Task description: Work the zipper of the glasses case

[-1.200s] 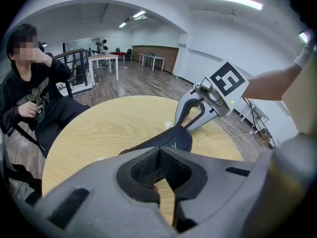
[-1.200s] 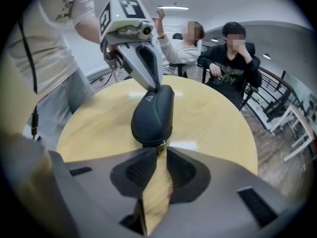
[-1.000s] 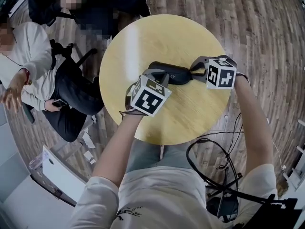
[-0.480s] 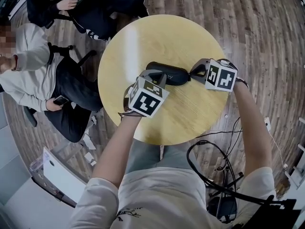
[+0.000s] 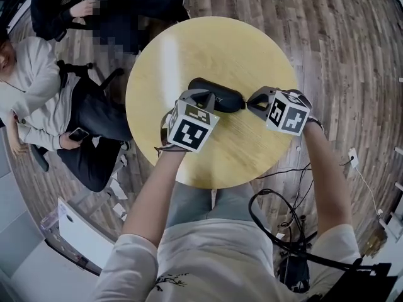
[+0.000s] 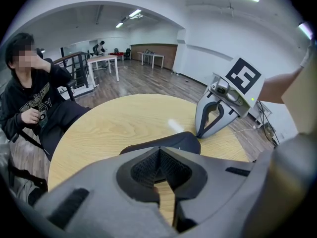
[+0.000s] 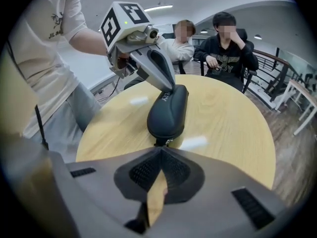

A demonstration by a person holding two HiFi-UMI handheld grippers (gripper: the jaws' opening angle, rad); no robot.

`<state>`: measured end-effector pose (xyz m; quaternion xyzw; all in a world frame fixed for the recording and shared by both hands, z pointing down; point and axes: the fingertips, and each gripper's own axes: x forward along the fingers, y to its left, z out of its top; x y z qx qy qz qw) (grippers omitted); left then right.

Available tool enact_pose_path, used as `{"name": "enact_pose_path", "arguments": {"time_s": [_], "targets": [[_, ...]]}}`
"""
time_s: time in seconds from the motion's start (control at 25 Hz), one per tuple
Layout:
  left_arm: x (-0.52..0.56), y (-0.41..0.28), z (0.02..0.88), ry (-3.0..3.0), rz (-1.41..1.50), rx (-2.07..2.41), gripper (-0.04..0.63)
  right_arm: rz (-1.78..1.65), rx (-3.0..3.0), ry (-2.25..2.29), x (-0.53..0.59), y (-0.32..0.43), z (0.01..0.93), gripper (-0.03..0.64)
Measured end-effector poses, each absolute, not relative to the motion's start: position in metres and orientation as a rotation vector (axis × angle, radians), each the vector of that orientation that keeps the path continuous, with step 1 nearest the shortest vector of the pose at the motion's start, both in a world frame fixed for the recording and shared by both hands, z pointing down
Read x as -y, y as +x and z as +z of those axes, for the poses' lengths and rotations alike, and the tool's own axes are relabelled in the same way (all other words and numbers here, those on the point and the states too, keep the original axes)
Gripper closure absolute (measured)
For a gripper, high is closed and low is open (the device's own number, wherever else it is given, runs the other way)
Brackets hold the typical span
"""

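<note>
Fingers [image 7: 136,175] of the R gripper [image 7: 161,150] are pressed together, tips nipping the zip pull [image 7: 165,143] at the near end of the glasses case [image 7: 168,110]. L gripper [image 6: 159,151]: fingers [image 6: 141,170] also together, nothing seen between them. Its tip sits down on top of the case's other end. Case is black, lying flat across mid of the round wood table [image 5: 208,49], long axis running gripper to gripper. Closed as far as I can see, so contents not visible.

View diffs:
- Zip pull only resolves in R gripper view. Head view is too coarse, and there L's tip sits under its own body.
- R gripper view gives the L tip-on-case contact.
- L gripper view shows R's nose touching the case end, plus far desks [image 6: 105,63] and a railing [image 6: 74,66] deep in the room.
- Head view alone shows both forearms [image 5: 160,194] and cables [image 5: 283,212] on the floor [image 5: 352,43] by the table.

Beyond the table: seated person in dark top [image 7: 225,58], person in light top [image 5: 31,87] beside.

Vs 1 s ago: case and both grippers shifted a bit to the operator's left. R gripper came back slightly toward the operator. Light-top person's outstretched arm is pulled in.
</note>
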<state>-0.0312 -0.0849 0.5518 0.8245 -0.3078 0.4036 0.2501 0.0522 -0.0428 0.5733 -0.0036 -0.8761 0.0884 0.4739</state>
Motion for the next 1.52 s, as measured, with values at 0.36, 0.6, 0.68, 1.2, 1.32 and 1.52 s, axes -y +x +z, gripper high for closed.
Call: {"name": "enact_pose_path", "arguments": {"time_s": [0.36,0.6,0.68,1.2,1.32,1.52], "targets": [[0.085,-0.031,0.548,2.246,1.059,0.836,0.589,0.275,2.245,0.357,0.012,0.034,0.564,0.615],[0.085,-0.032,0.548,2.25,1.064,0.843,0.589,0.134,2.192,0.31,0.048,0.061,0.575,0.574],[0.086,-0.03,0.547,2.252,1.064,0.839,0.589,0.099,2.176,0.163,0.051,0.058,0.583,0.574],[0.088,-0.025,0.551,2.235,1.066,0.862,0.589,0.101,2.076,-0.43,0.042,0.044,0.589,0.595],[0.085,-0.026,0.553,2.228,1.059,0.869,0.589,0.146,2.095,-0.361,0.041,0.048,0.587,0.614],[0.087,-0.026,0.554,2.232,1.071,0.914,0.589,0.151,2.069,-0.242,0.046,0.051,0.585,0.617]]}}
